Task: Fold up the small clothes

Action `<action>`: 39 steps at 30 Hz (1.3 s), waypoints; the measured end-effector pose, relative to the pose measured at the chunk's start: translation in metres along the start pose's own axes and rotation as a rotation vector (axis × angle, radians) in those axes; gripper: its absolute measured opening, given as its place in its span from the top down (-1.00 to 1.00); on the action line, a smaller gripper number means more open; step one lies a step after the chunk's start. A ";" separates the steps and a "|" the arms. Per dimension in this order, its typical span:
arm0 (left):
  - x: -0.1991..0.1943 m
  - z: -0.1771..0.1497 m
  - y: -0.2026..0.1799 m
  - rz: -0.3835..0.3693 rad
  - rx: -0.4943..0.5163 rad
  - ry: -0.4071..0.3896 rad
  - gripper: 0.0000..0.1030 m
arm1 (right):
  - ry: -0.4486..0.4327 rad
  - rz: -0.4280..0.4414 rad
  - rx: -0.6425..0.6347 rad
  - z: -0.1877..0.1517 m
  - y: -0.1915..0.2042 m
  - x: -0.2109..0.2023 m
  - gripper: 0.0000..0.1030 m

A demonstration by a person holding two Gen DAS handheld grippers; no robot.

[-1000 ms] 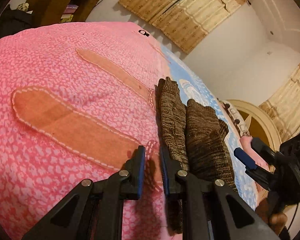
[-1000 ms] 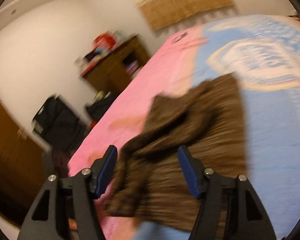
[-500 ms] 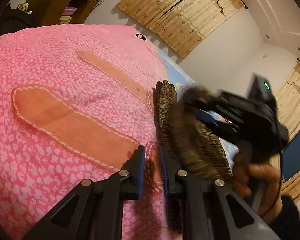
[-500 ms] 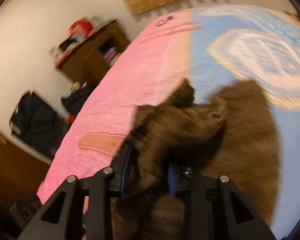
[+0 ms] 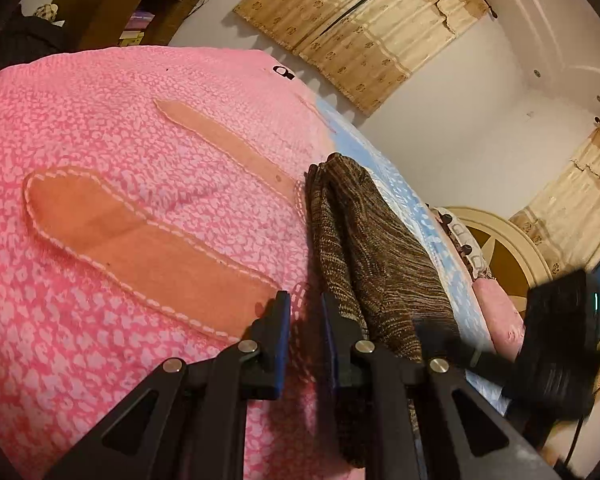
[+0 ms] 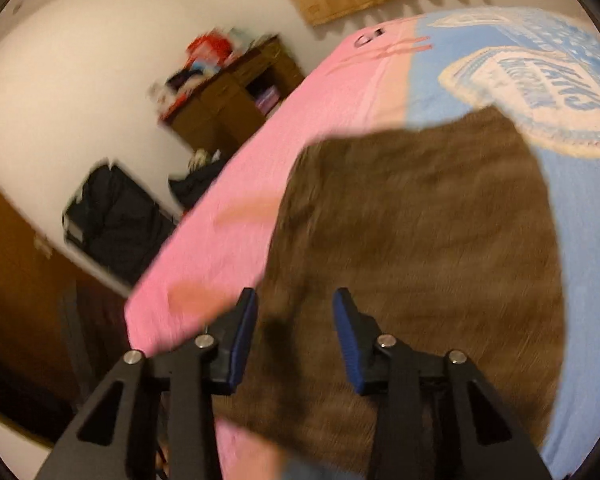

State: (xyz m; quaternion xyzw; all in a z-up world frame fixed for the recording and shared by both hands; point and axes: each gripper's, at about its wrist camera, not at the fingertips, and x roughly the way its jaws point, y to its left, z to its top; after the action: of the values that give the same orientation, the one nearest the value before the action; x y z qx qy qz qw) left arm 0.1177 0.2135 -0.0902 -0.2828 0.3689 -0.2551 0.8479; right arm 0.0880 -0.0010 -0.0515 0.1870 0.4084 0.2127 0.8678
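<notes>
We held the left gripper [image 5: 304,336] low over the pink bedspread [image 5: 100,128], its blue-padded jaws drawn close with only a narrow slit between them and nothing caught in that slit. Its right finger rested against the left edge of the brown knitted garment [image 5: 364,248], which lay folded into a long narrow strip running from near to far along the seam where the pink bedspread met the light blue printed cover [image 5: 416,208]. Two salmon-coloured stitched patches [image 5: 140,240] stretched across the pink cloth to the left of the garment.

In the right wrist view, the right gripper [image 6: 295,336] hovered above the near part of the same brown garment [image 6: 420,240], its jaws set moderately apart. The picture was smeared, so the pads appeared to be clear of the knit, though we could not be sure they did not brush it. From the left wrist view that gripper [image 5: 556,344] showed only as a dark blurred shape at the right, just beside the garment's near end.

Far off stood a wooden cabinet [image 6: 228,96] against the white wall, and tan curtains [image 5: 360,28] hung beyond the bed.
</notes>
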 end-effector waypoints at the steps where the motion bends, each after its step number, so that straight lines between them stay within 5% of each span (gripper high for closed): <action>1: 0.000 0.001 0.001 -0.001 -0.008 0.006 0.70 | 0.039 0.016 -0.015 -0.015 0.005 0.009 0.29; 4: -0.005 0.005 -0.003 0.042 -0.030 0.049 0.70 | 0.027 0.004 -0.084 -0.039 0.019 0.013 0.27; 7: -0.022 0.013 -0.030 0.100 0.086 0.033 0.70 | 0.050 0.014 -0.171 -0.052 0.035 0.007 0.26; 11: -0.033 0.026 -0.084 0.040 0.242 0.001 0.70 | 0.087 0.117 -0.093 -0.056 0.021 -0.011 0.26; 14: -0.007 0.025 -0.113 0.047 0.325 0.063 0.62 | -0.006 0.070 -0.054 -0.054 0.008 -0.040 0.26; 15: 0.004 0.023 -0.117 0.049 0.327 0.091 0.60 | -0.062 0.027 -0.029 -0.048 0.000 -0.053 0.20; 17: 0.027 0.019 -0.115 0.058 0.283 0.135 0.59 | -0.179 -0.069 0.046 -0.038 -0.021 -0.080 -0.46; 19: 0.047 0.014 -0.102 0.113 0.228 0.163 0.59 | -0.230 -0.154 0.098 -0.029 -0.040 -0.095 -0.55; 24: 0.043 0.001 -0.075 0.078 0.171 0.147 0.60 | -0.212 -0.219 0.119 -0.021 -0.069 -0.104 -0.45; 30: 0.021 -0.006 -0.060 0.044 0.146 0.117 0.60 | -0.107 -0.267 0.016 -0.032 -0.072 -0.082 0.37; 35: 0.022 -0.002 -0.078 0.104 0.187 0.150 0.60 | -0.066 -0.316 -0.029 -0.044 -0.078 -0.067 0.37; 39: 0.004 0.001 -0.090 0.149 0.210 0.113 0.59 | -0.043 -0.232 0.075 -0.045 -0.095 -0.081 0.33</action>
State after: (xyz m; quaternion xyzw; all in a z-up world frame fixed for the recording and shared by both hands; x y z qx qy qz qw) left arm 0.1007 0.1471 -0.0319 -0.1496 0.4070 -0.2444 0.8673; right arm 0.0263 -0.1166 -0.0744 0.1754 0.4160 0.0913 0.8876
